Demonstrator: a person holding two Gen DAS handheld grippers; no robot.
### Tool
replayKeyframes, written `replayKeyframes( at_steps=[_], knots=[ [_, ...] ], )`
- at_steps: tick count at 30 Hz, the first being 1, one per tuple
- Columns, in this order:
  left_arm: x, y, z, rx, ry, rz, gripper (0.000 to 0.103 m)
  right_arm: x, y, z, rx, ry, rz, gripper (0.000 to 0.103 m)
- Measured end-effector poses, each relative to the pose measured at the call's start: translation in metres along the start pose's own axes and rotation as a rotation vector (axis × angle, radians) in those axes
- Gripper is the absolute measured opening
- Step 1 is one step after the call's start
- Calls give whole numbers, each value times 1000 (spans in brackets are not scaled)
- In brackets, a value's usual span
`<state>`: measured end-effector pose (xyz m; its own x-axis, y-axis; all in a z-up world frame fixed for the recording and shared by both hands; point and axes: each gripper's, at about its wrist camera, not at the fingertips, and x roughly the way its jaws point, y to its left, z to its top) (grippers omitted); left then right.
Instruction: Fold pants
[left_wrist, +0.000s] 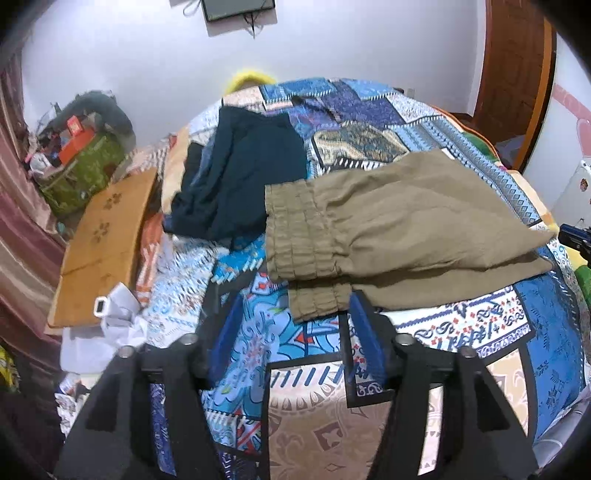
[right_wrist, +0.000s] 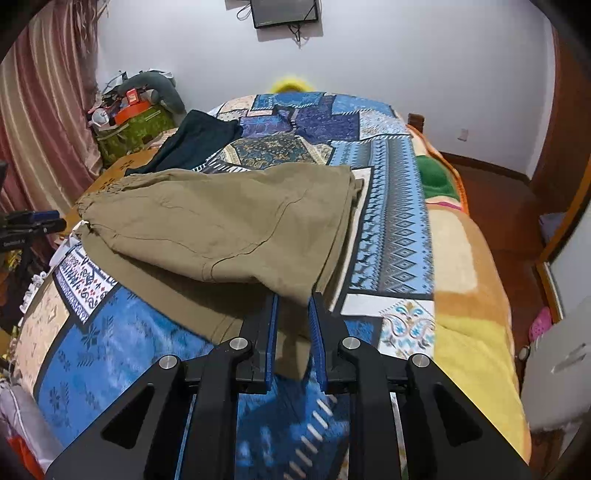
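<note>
Risk nearest first: right claw (right_wrist: 293, 314) narrow, blue pads either side of a fabric corner of the olive pants (right_wrist: 229, 229), w/ daylight visible between pad and cloth, so prob not a firm pinch; cannot tell if cloth actually clamped. Could slip out on lift, or catch only the top layer and drag the fold askew, since two layers sit stacked there, upper flap lying over lower. Left claw (left_wrist: 291, 321) wide, nothing between pads, right pad tip just touching or barely short of the pants' gathered waistband edge (left_wrist: 314, 302); cannot tell which. Could snag the elastic ruffle and bunch it if pushed in at that angle; could also grab bedspread (left_wrist: 314, 406) along w/ cloth, quilt being soft and rumpled. Pants lie across the bed, partly folded, waistband end toward left claw, far corner at right claw, i.e. stretched between the two claws. Beyond the pants, away from both claws: dark navy garment (left_wrist: 243, 173) just beside the waistband, maybe touching; could get swept up if pants dragged that way. Further past the pants: yellow item (right_wrist: 290, 85) at the bed's far end, wall w/ screen (right_wrist: 284, 13).
</note>
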<state>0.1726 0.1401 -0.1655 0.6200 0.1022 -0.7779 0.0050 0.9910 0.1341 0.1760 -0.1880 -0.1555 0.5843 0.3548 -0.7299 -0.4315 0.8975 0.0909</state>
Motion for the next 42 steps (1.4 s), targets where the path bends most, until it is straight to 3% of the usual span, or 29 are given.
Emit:
replayKeyframes(
  at_steps=[2,5,7,11,21,31,32,34,36,37,38,39,41,42],
  knots=[
    [-8,-6,4,29,-29,20,74,-10,4,2,-17,-23,-4,19],
    [-15,-21,11,92,-59,30,86,-22,15,7,-53,-69,-4,34],
    [-16,-32,15,136,-64,14,87,-25,25,11,-79,-88,8,47],
    [-3,-55,19,221,-44,8,92,-17,45,19,-132,-88,52,53],
    [48,-95,21,355,34,-8,92,37,87,25,-229,6,161,53],
    [52,-90,51,269,37,-111,92,67,114,35,-289,29,197,52],
    [52,-89,53,259,38,-129,92,69,114,37,-286,24,197,50],
    [51,-89,53,256,33,-153,92,71,113,43,-279,16,203,29],
    [51,-92,50,272,22,-157,82,70,111,48,-270,6,210,16],
    [51,-93,48,281,15,-148,68,68,111,51,-266,-6,212,11],
    [51,-95,47,290,12,-126,54,67,111,54,-268,-15,209,11],
    [52,-96,46,296,19,-105,47,62,111,56,-274,-32,204,10],
    [51,-95,47,285,16,-103,24,58,112,58,-285,-53,199,8],
    [47,-94,48,276,9,-121,22,55,112,59,-295,-63,191,8]
  ],
)
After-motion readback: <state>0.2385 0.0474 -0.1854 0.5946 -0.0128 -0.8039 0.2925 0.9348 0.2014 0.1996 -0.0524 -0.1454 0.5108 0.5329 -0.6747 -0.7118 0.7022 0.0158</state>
